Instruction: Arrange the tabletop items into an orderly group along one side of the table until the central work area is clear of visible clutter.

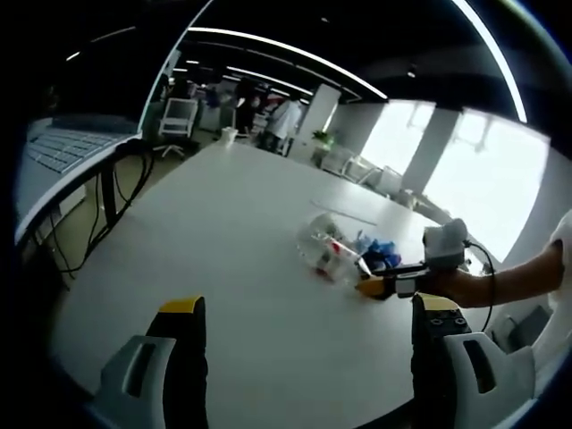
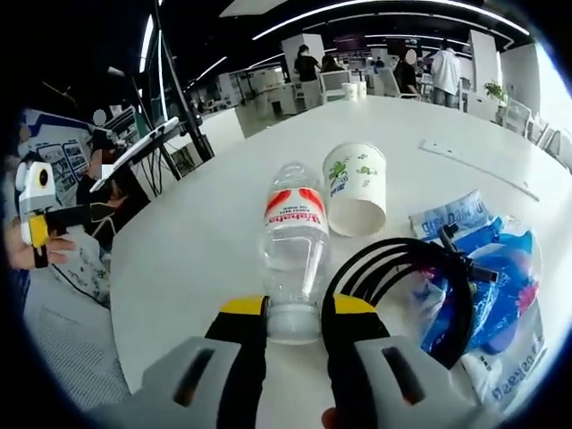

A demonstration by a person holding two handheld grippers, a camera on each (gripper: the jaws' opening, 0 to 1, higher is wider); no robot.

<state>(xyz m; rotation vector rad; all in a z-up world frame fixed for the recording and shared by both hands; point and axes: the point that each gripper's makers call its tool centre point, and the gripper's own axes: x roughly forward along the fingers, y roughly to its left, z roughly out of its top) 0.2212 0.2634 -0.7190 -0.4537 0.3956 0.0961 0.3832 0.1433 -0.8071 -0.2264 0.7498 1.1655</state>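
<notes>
A clear plastic bottle (image 2: 293,237) with a red-and-white label lies on the white table (image 2: 206,232). My right gripper (image 2: 298,310) is shut on its near end, one yellow-tipped jaw on each side. A paper cup (image 2: 356,189) lies on its side touching the bottle's far right. A black cable coil (image 2: 413,281) and blue plastic bags (image 2: 496,286) lie to the right. In the left gripper view, my left gripper (image 1: 308,308) hovers wide open over bare table (image 1: 232,223). The bottle (image 1: 331,255), bags (image 1: 380,252) and right gripper (image 1: 380,287) lie ahead of it to the right.
A thin white strip (image 2: 478,165) lies on the table beyond the bags. A side desk with a keyboard (image 1: 63,147) and hanging cables stands left of the table. Chairs, two cups (image 2: 356,89) and people are far behind. The left gripper (image 2: 36,214) shows off the table's left edge.
</notes>
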